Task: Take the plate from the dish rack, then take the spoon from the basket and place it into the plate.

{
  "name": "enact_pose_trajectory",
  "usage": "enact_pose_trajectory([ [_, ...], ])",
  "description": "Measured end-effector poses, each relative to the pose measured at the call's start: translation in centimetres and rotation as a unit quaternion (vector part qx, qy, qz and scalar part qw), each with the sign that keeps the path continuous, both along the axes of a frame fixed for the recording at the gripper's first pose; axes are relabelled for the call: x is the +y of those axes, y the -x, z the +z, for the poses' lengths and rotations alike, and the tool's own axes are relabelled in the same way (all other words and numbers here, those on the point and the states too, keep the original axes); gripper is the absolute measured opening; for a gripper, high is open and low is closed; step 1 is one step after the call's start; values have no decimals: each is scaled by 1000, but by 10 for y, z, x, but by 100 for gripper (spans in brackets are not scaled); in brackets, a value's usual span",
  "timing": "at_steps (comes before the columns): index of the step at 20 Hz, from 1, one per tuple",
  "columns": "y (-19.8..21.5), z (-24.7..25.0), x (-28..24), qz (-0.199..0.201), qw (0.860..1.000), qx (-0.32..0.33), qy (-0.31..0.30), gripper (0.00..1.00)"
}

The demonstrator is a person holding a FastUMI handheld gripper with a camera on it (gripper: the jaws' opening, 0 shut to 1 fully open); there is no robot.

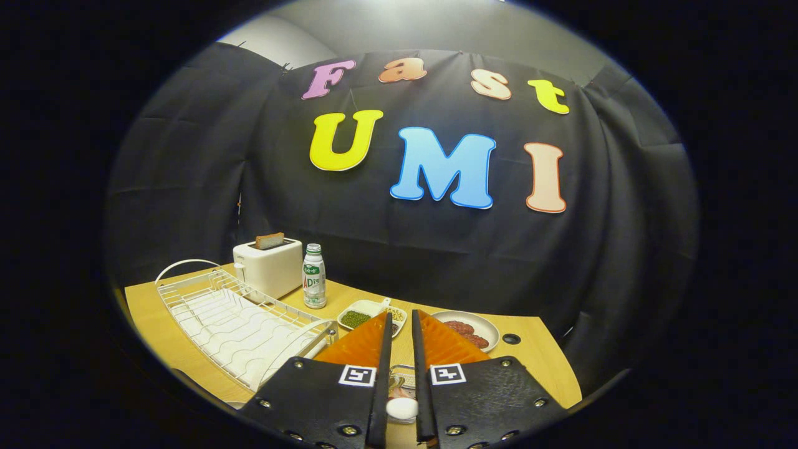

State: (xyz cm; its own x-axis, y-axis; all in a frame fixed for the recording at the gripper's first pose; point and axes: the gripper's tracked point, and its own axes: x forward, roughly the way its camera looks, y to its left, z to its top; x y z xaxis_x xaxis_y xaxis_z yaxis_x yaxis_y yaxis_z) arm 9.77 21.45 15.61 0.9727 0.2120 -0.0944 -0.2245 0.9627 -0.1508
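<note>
A white wire dish rack sits on the left side of the wooden tabletop, and its slots look bare. Behind the rack, near the back edge of the tabletop, stands a white toaster with a brown slice of bread poking out of the top. Just beside the toaster is a small bottle with a white cap. A little white dish with green bits and pale bits lies just ahead of the fingers, to the left. A round plate with dark red slices on it lies just ahead of them on the right, near a small dark hole in the tabletop. The gripper hangs above the near edge of the tabletop, and its fingers stand close together with just a thin gap and nothing pinched in it. Low in that gap, close under the fingers, there is a white rounded thing and some wire-like bits, too hidden to tell if this is the spoon or the basket.
</note>
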Motion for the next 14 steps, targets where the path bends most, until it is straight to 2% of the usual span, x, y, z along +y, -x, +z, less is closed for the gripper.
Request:
enact_pose_trajectory([
  [4, 11, 28, 0, -27, 1000, -8, -12, 18],
  [14, 75, 68, 19, -36, 999, -1, -14, 17],
])
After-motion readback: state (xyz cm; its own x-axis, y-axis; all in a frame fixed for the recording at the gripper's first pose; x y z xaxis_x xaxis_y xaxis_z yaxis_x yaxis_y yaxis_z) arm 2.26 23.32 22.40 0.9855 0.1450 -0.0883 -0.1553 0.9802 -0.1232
